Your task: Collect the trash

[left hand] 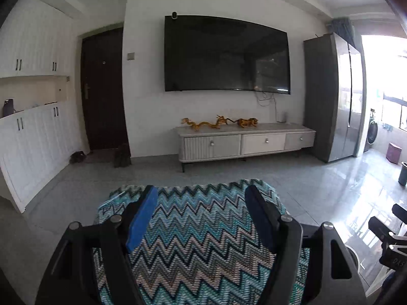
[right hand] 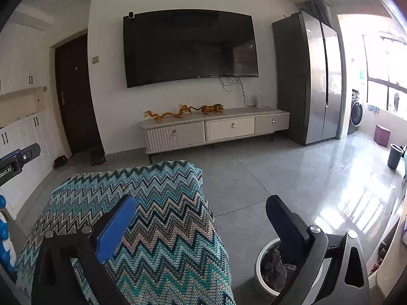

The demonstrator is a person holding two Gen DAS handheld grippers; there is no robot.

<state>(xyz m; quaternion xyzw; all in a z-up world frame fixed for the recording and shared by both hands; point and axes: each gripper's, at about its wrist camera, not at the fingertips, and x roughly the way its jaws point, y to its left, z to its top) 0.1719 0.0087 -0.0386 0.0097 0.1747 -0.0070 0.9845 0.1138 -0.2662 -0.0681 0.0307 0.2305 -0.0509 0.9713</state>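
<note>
Blue-padded and spread wide with nothing between them – our left gripper (left hand: 199, 198) and right gripper (right hand: 201, 208) hang over the zigzag blanket (right hand: 162, 203), while the white trash bin (right hand: 264, 261) sits on the floor – just below the right gripper.

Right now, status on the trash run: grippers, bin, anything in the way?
Left gripper open, empty. Right gripper open, empty. White bin on the floor below right gripper, trash inside. Zigzag cloth bare; no obstruction seen.
</note>
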